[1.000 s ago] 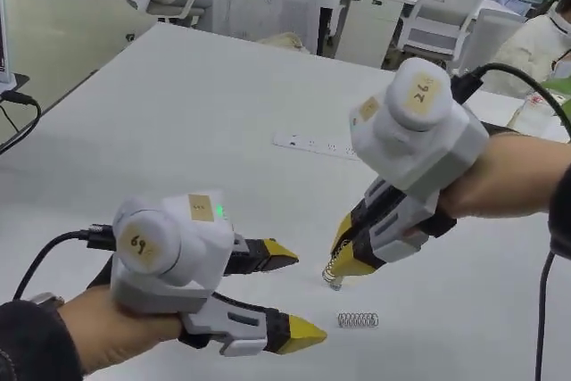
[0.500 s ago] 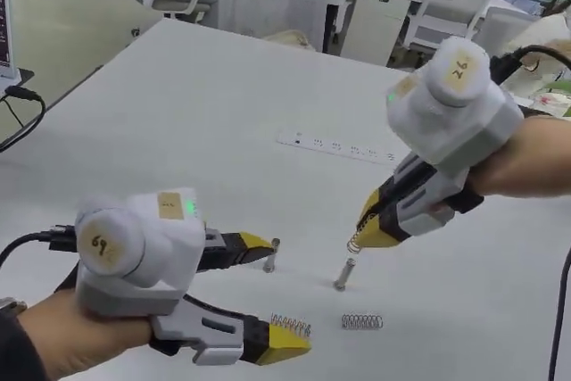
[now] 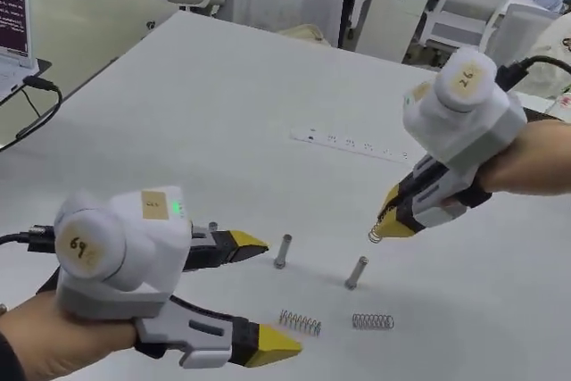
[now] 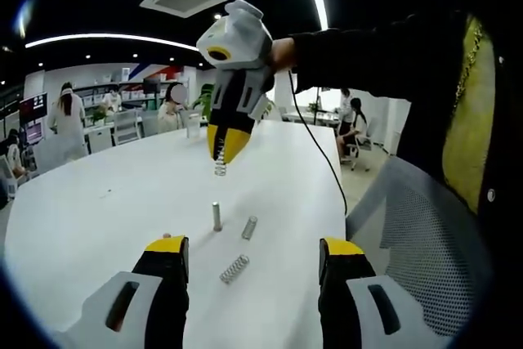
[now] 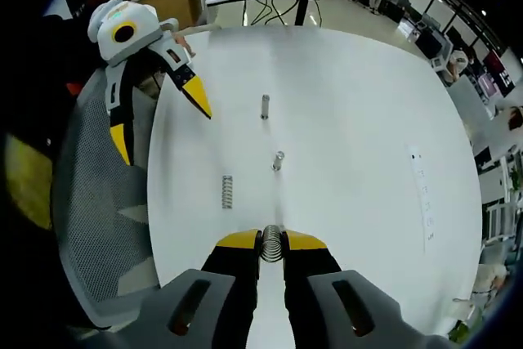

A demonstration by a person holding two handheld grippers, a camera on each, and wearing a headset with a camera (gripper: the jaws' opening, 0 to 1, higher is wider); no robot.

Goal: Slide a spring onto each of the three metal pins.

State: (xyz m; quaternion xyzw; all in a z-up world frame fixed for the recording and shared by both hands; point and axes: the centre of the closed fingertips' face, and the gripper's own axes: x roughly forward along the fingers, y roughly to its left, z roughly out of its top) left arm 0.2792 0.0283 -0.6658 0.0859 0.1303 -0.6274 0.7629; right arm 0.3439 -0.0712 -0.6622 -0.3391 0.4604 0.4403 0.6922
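Note:
Two metal pins stand upright on the white table (image 3: 178, 131): one pin (image 3: 282, 252) and another pin (image 3: 356, 272) to its right. A third pin (image 3: 212, 226) peeks out behind my left gripper. Two loose springs lie near the front: one spring (image 3: 300, 322), the other spring (image 3: 372, 320). My right gripper (image 3: 391, 226) hangs above and to the right of the pins, shut on a third spring (image 5: 271, 243) that sticks out from its tips. My left gripper (image 3: 263, 294) is open and holds nothing, low at the front left, its tips beside the left pin and the left spring.
A white power strip (image 3: 348, 144) lies flat on the table beyond the pins. Office chairs and desks stand past the far edge. A laptop (image 3: 13, 6) and cables sit off the table's left side.
My right gripper has lifted up and to the right, away from the right pin, with the spring still in it. My left gripper has drawn back, uncovering the left pin and a loose spring.

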